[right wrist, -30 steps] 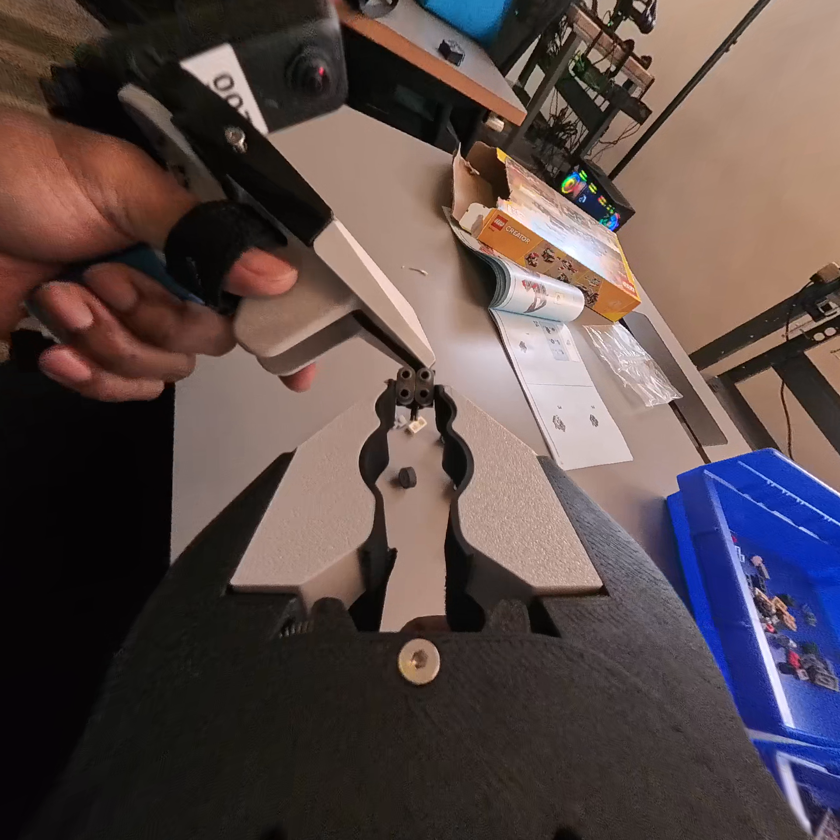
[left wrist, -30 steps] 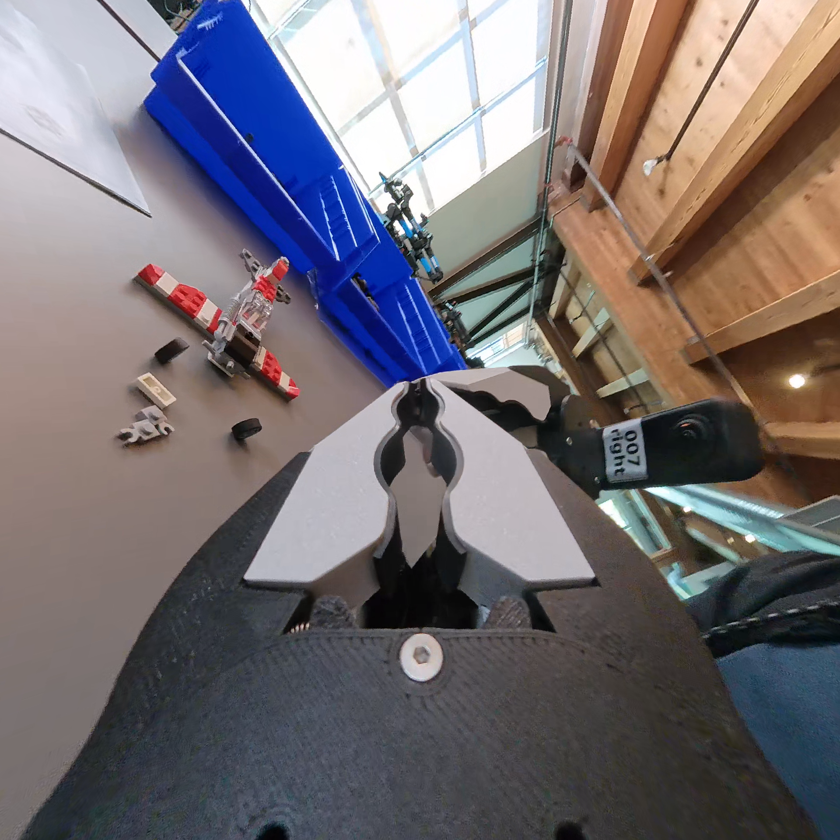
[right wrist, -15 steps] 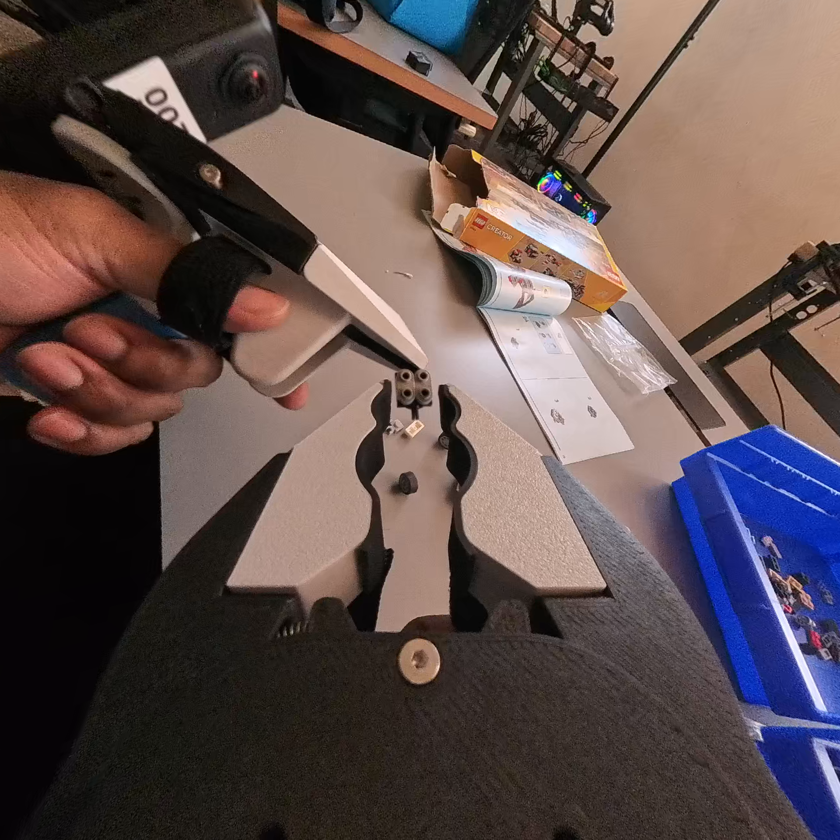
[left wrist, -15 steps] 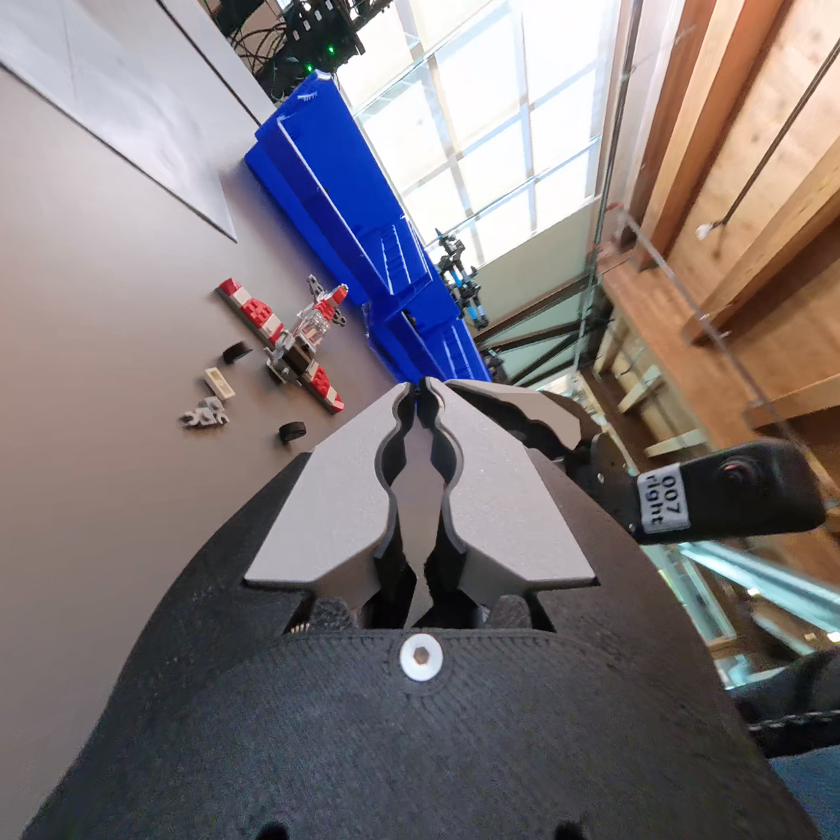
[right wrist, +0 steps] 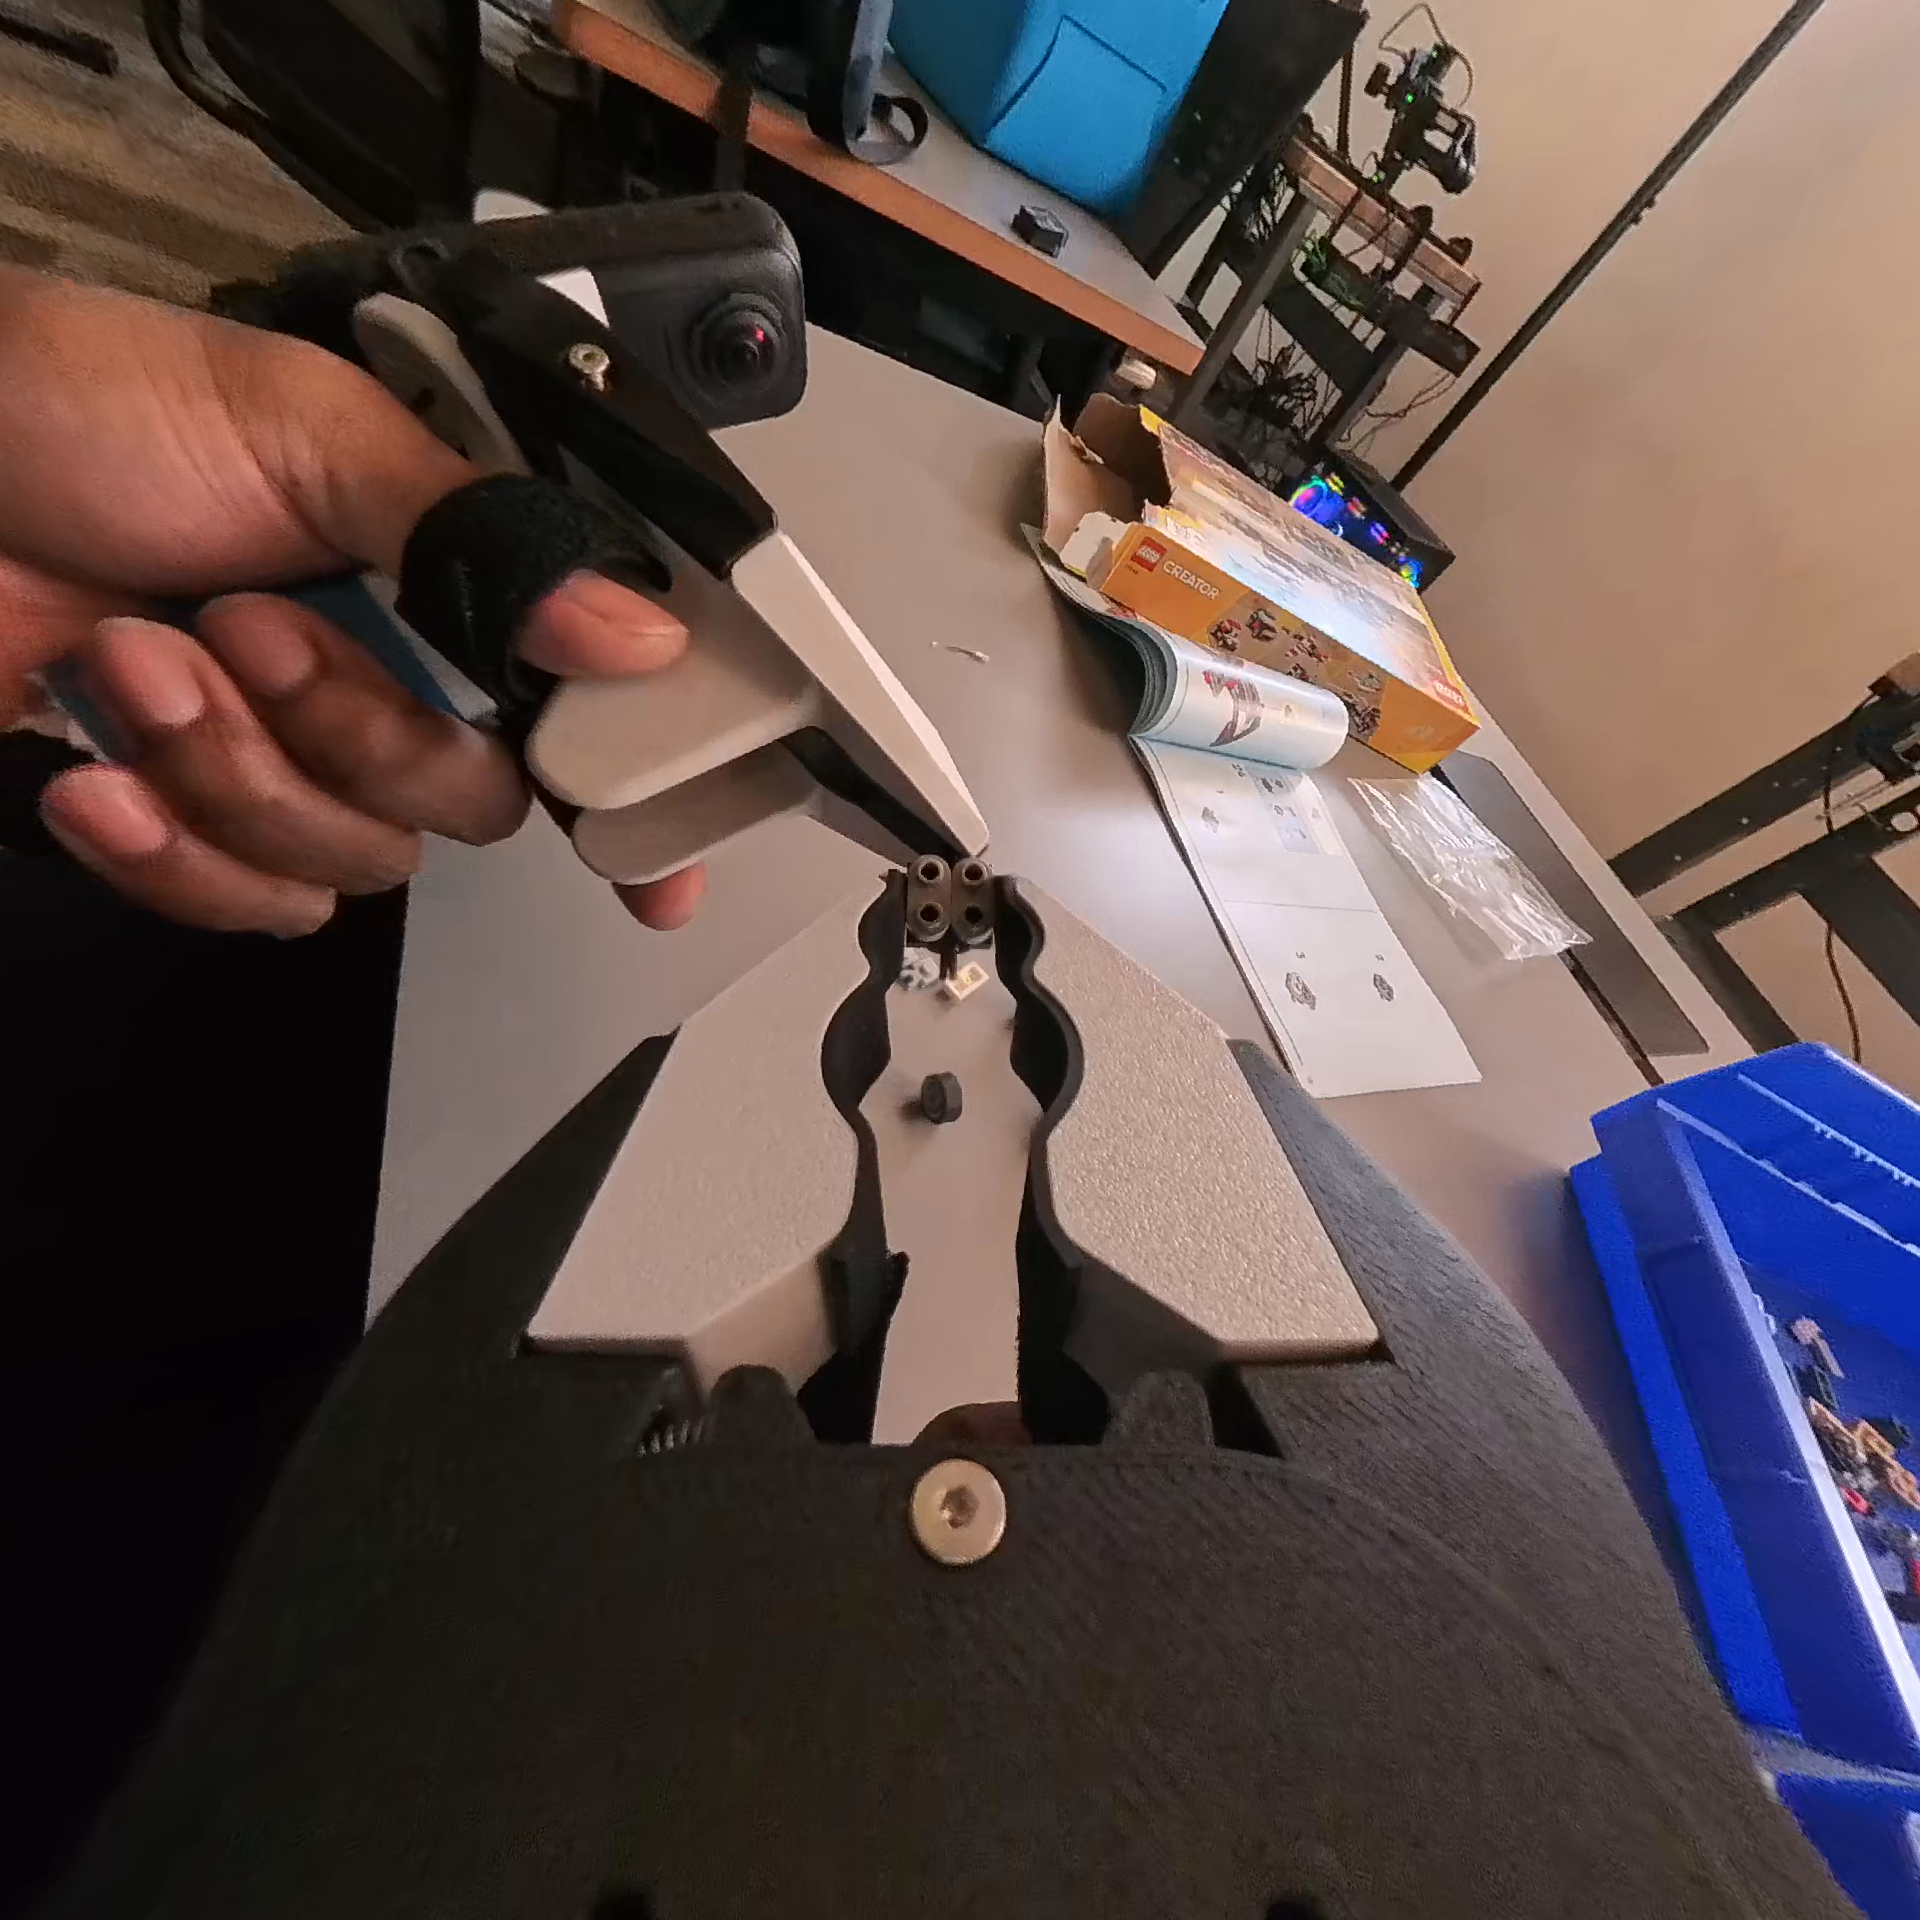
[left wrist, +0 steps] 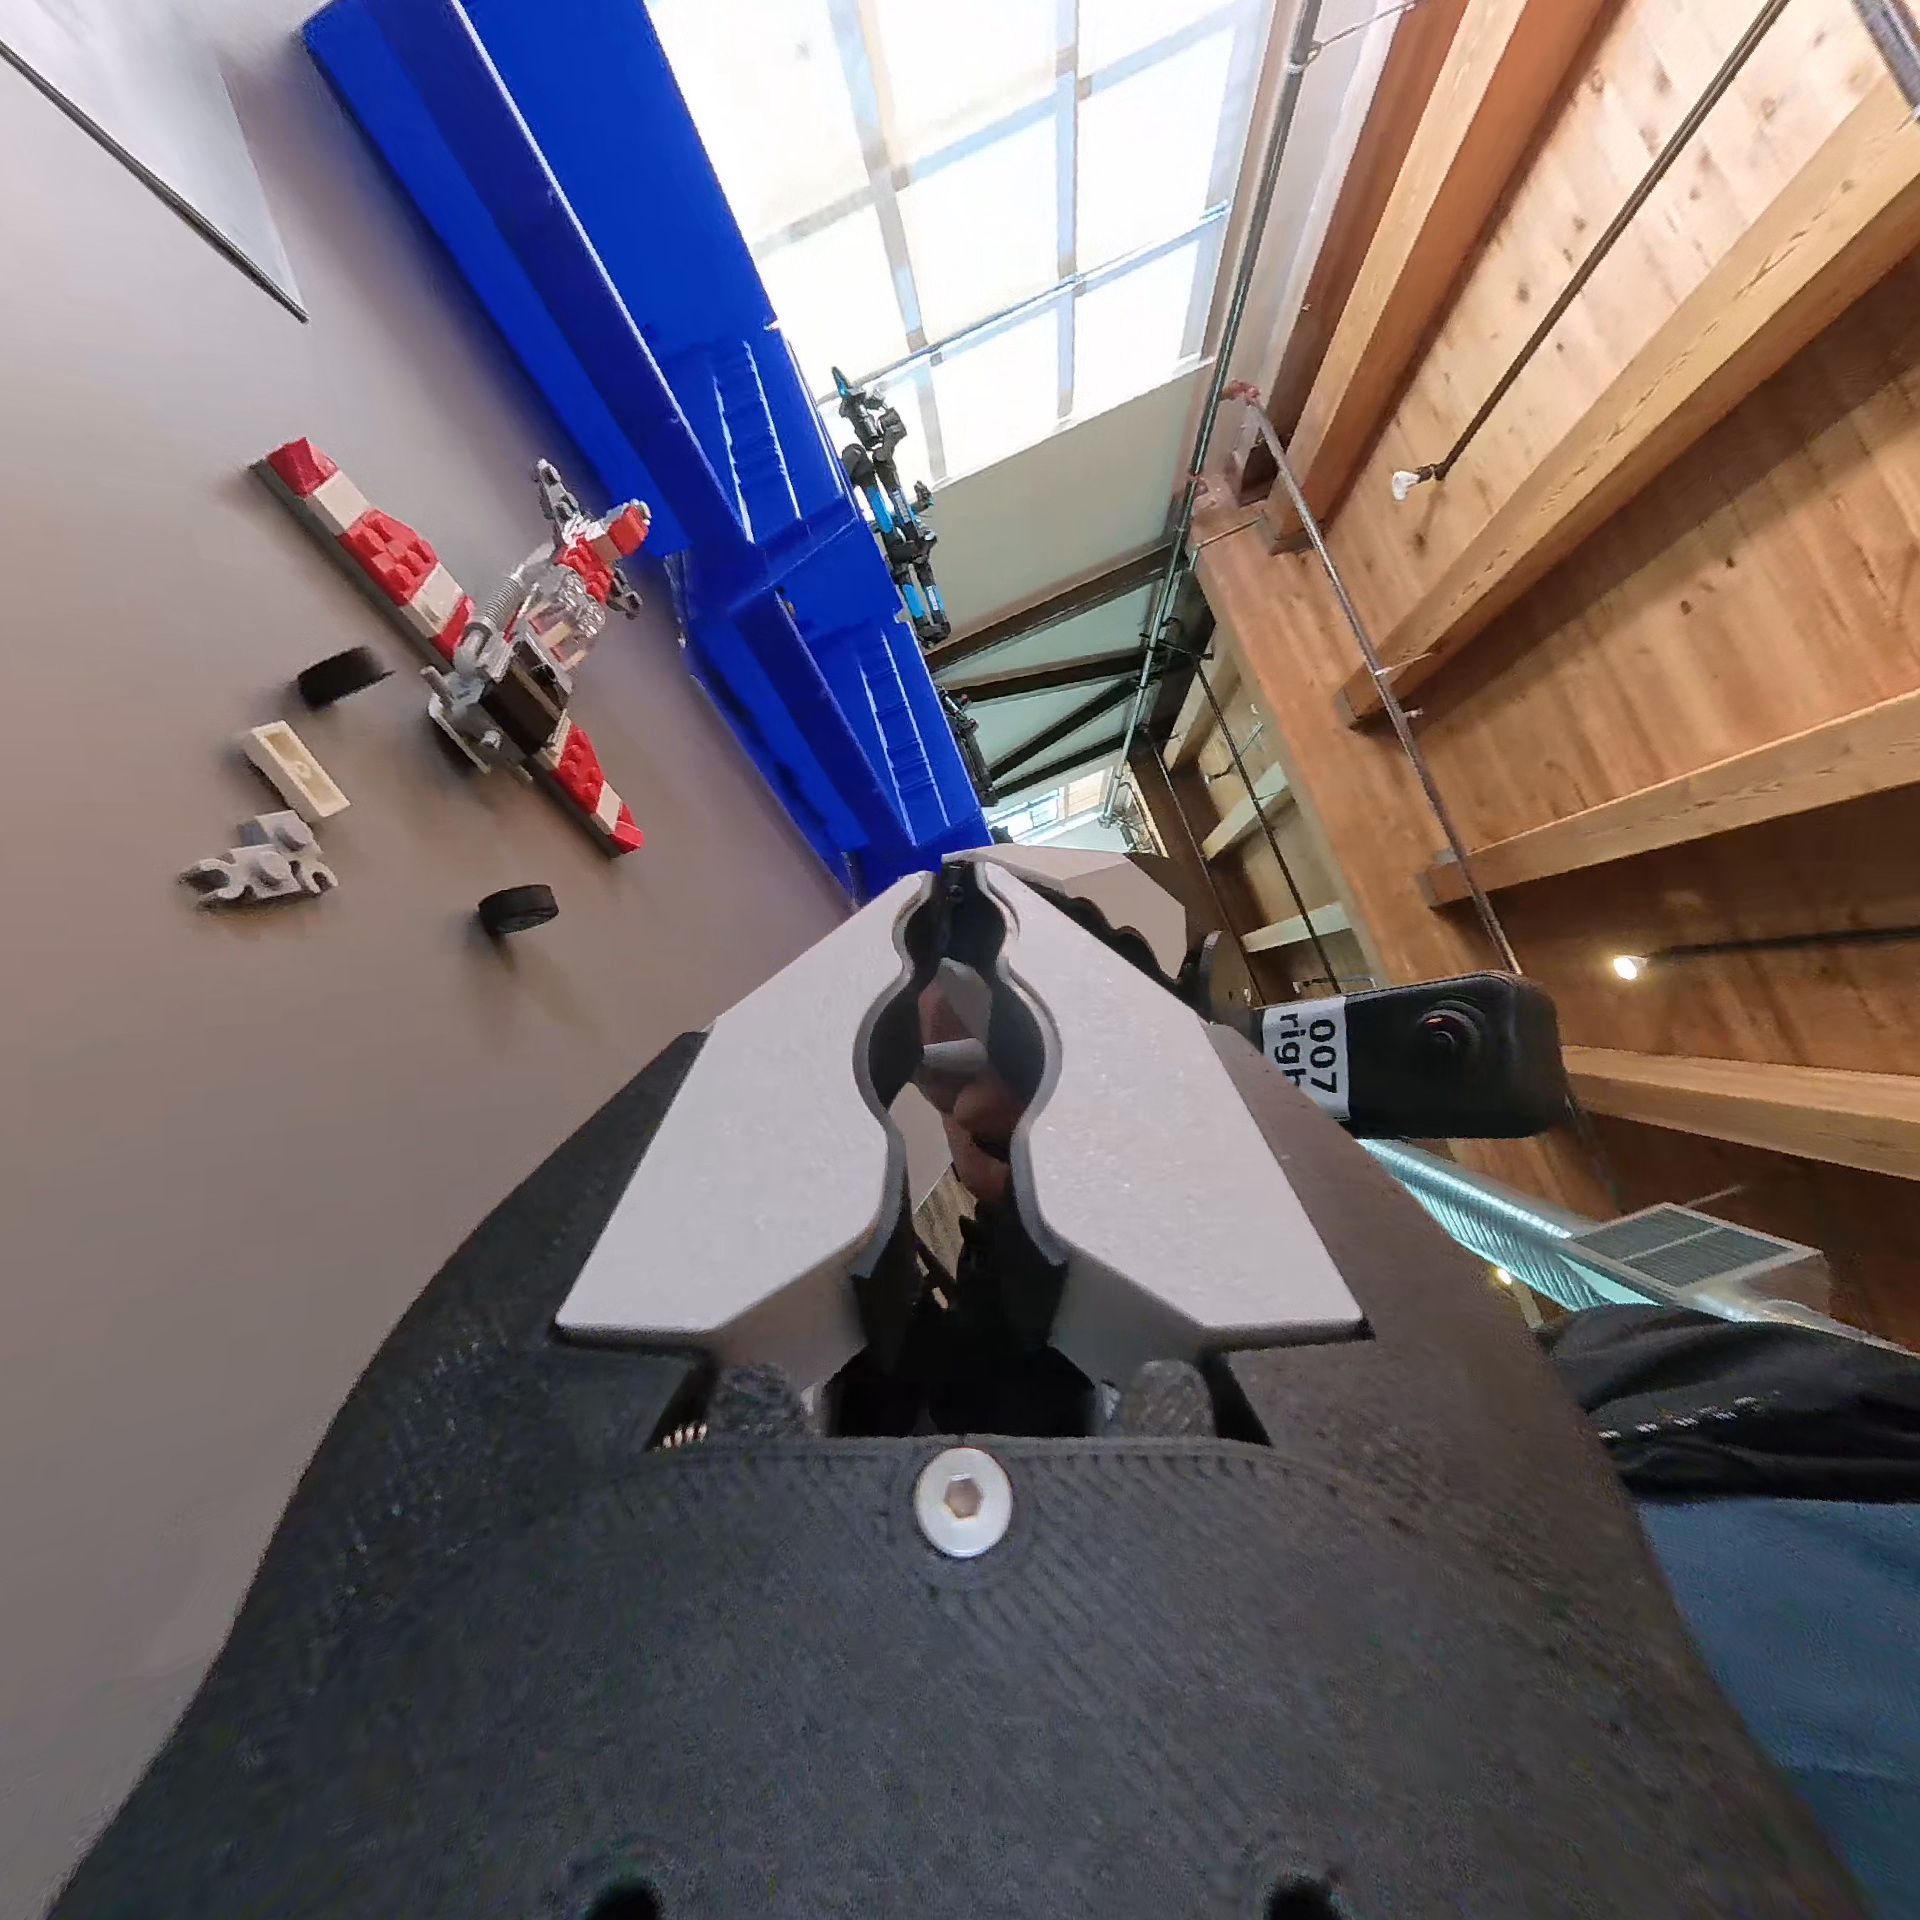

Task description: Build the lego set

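My right gripper (right wrist: 948,885) is shut on a small black brick (right wrist: 948,904) with four round holes and holds it above the grey table (right wrist: 935,540). My left gripper (right wrist: 961,840) comes in from the upper left in a person's hand, and its shut tips pinch the brick's top edge. In the left wrist view my left gripper (left wrist: 951,883) is shut with a dark sliver between the tips. A red and white lego plane (left wrist: 499,644) lies on the table, apart from both grippers.
Two black wheels (left wrist: 332,675) (left wrist: 516,909), a white plate (left wrist: 294,769) and a grey piece (left wrist: 255,873) lie near the plane. Blue parts bins (right wrist: 1766,1299) stand at the right. The lego box (right wrist: 1288,623), open booklet (right wrist: 1247,717) and plastic bag (right wrist: 1465,873) lie farther off. Both grippers' tips are close together, under 4 cm apart.
Both grippers stay together at the black brick. The right jaws stood slightly wider half a second ago and now close on it. The left gripper has tilted and the loose parts look nearer.
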The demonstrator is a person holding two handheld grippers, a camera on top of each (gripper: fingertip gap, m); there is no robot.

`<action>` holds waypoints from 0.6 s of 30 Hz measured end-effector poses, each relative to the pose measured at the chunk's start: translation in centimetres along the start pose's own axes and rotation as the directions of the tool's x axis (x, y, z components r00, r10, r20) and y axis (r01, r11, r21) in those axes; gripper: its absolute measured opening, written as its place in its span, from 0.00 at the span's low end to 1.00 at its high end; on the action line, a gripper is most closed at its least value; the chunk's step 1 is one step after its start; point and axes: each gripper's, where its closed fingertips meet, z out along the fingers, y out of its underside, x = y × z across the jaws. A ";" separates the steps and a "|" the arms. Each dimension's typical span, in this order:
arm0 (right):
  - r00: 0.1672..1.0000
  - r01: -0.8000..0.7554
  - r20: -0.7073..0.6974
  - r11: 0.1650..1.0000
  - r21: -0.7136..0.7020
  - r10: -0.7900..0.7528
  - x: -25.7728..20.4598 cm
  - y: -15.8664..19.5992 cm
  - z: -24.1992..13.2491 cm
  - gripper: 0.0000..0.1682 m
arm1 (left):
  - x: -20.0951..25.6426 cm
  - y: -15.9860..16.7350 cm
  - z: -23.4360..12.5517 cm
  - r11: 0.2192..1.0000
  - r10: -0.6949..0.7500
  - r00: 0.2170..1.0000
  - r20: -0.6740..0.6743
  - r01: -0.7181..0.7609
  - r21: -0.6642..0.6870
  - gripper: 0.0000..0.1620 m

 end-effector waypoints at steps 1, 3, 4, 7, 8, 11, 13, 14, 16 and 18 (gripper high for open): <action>1.000 -0.015 0.003 1.000 0.009 0.015 0.0 -0.1 0.0 0.11 | 0.0 0.0 0.0 1.000 0.016 1.000 0.007 -0.016 0.003 0.03; 0.998 -0.055 0.004 0.998 0.017 0.055 0.1 -0.2 0.1 0.10 | -0.1 -0.2 0.0 0.998 0.064 0.997 0.039 -0.064 0.014 0.02; 0.997 -0.076 -0.004 0.997 0.015 0.076 0.1 -0.2 0.2 0.10 | -0.2 -0.4 -0.1 0.996 0.085 0.995 0.056 -0.086 0.025 0.02; 0.991 -0.129 -0.046 0.992 -0.003 0.129 0.4 0.1 0.7 0.12 | -0.6 -0.8 -0.2 0.985 0.152 0.981 0.123 -0.161 0.062 0.02; 0.986 -0.153 -0.069 0.988 -0.015 0.152 0.7 0.3 0.8 0.14 | -0.7 -1.0 -0.3 0.979 0.177 0.973 0.149 -0.190 0.074 0.02; 0.961 -0.253 -0.121 0.967 -0.020 0.249 1.1 0.3 0.9 0.16 | -0.7 -1.6 -0.6 0.947 0.272 0.934 0.230 -0.303 0.110 0.02; 0.937 -0.322 -0.147 0.947 -0.001 0.318 1.0 0.0 0.8 0.16 | -0.6 -2.2 -0.9 0.909 0.348 0.889 0.297 -0.398 0.126 0.02; 0.923 -0.354 -0.160 0.935 0.010 0.351 1.0 -0.2 0.7 0.15 | -0.6 -2.4 -1.1 0.886 0.385 0.863 0.328 -0.444 0.129 0.02; 0.893 -0.419 -0.165 0.907 0.026 0.418 0.7 -0.4 0.7 0.14 | -0.3 -2.9 -1.5 0.845 0.439 0.817 0.375 -0.517 0.136 0.02; 0.863 -0.485 -0.142 0.874 0.036 0.485 0.3 -0.7 0.9 0.14 | 0.2 -3.3 -1.8 0.809 0.475 0.782 0.404 -0.568 0.149 0.03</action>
